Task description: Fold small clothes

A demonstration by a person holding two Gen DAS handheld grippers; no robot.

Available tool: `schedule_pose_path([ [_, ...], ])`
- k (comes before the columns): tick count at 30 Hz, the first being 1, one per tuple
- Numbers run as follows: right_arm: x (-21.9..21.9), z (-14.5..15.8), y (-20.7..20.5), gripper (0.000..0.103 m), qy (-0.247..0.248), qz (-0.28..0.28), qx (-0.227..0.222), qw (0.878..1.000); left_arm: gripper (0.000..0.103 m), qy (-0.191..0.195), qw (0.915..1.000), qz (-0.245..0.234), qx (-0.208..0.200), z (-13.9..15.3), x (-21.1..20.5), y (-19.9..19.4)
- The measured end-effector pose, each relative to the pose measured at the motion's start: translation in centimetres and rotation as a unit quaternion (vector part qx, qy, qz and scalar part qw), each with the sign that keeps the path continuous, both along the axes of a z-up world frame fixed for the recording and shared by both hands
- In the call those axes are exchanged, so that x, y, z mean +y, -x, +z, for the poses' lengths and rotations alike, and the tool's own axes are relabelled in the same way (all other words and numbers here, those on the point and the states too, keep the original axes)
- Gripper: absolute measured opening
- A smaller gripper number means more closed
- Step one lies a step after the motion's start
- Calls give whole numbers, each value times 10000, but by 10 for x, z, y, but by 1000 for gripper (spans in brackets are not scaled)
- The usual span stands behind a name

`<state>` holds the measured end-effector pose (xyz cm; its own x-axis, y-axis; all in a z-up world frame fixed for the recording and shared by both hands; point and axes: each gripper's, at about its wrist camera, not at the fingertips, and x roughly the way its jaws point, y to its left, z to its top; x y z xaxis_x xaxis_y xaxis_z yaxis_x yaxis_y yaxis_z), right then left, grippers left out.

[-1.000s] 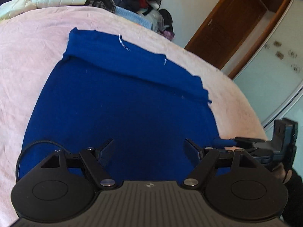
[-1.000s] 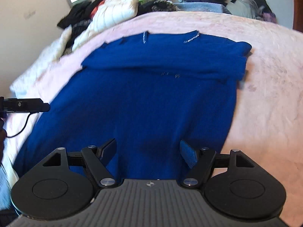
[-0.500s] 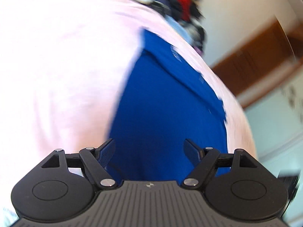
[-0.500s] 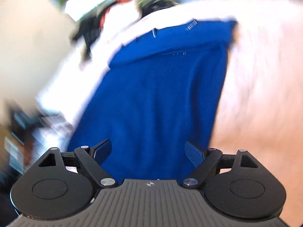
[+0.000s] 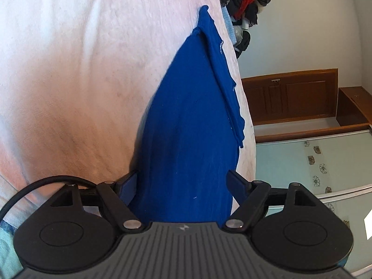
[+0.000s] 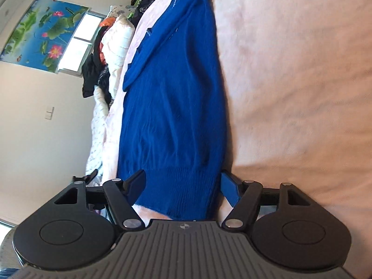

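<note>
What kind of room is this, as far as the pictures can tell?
Most likely a bedroom at home. A blue knit sweater lies on a bed with a pink cover, loose clothes are piled at its far end, and a wardrobe with sliding doors stands beside it.

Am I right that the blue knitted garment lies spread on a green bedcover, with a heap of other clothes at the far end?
Not quite: the bedcover is pale pink, not green, as the right wrist view shows. The blue knitted garment does lie spread on it, with the heap of other clothes at the far end.
</note>
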<state>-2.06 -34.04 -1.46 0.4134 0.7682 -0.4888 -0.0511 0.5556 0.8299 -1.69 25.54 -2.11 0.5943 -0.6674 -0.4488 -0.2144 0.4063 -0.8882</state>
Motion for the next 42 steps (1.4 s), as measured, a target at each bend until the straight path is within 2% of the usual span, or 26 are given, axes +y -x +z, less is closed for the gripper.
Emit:
schedule_pose_path([
  [6, -4, -6, 0, 74, -361, -74, 238, 9990, 84, -18, 9991, -415, -30, 1, -16, -5],
  [11, -14, -12, 1, 73, -582, -189, 361, 9975, 85, 25, 9986, -516, -76, 0, -18, -5],
  [15, -2, -10, -4, 73, -531, 129, 417, 9976, 88, 42, 9986, -516, -101, -1, -19, -5],
  [17, 5, -8, -3, 71, -337, 239, 370, 9985, 87, -9, 9987, -497, -63, 0, -20, -5],
  [18, 6, -8, -3, 65, -340, 218, 356, 9986, 87, -52, 9987, -503, -39, 1, -21, -5],
  [19, 7, -9, -1, 60, -361, 134, 395, 9985, 81, -140, 9986, -505, 12, 3, -21, -5],
  [20, 9, -12, 0, 49, -334, 46, 466, 9983, 78, -258, 9983, -517, 60, 6, -22, -5],
  [21, 9, -15, 1, 31, -282, -25, 518, 9983, 70, -386, 9977, -541, 103, 8, -24, -7],
  [22, 11, -18, 0, 25, -257, -75, 541, 9982, 64, -449, 9974, -554, 134, 9, -24, -6],
  [23, 11, -22, 1, 21, -252, -116, 575, 9980, 61, -481, 9972, -543, 164, 8, -21, -4],
  [25, 12, -31, 5, 15, -335, -129, 655, 9972, 37, -586, 9967, -487, 277, 6, -19, -2],
  [26, 11, -34, 7, 6, -401, -196, 650, 9969, 31, -664, 9962, -447, 353, 4, -18, 0],
  [27, 10, -36, 9, 5, -468, -270, 606, 9967, 15, -760, 9953, -415, 424, 3, -17, 1],
  [28, 11, -35, 12, 5, -438, -367, 545, 9969, 5, -917, 9937, -405, 507, 2, -17, 2],
  [31, 23, -21, 17, 9, -31, -408, 209, 9989, 4, -1133, 9920, -368, 421, 11, -17, 5],
  [33, 24, -1, 21, 8, -140, -403, -58, 9991, 4, -1236, 9917, -336, 69, 31, -14, 10],
  [35, 17, 13, 25, 7, 8, -411, -337, 9986, 4, -1542, 9874, -343, 21, 38, -11, 12],
  [37, 6, -9, 18, 7, 316, -524, 218, 9979, 4, -1548, 9861, -509, 331, 24, -10, 7],
  [38, 5, -17, 17, 7, 270, -510, 359, 9977, 4, -1600, 9850, -472, 451, 20, -9, 6],
  [40, 11, -9, 21, 7, 236, -403, 111, 9988, 4, -1505, 9867, -461, 402, 18, -8, 8],
  [42, 12, -10, 20, 7, 132, -390, 105, 9991, 4, -1484, 9870, -455, 406, 16, -7, 7],
])
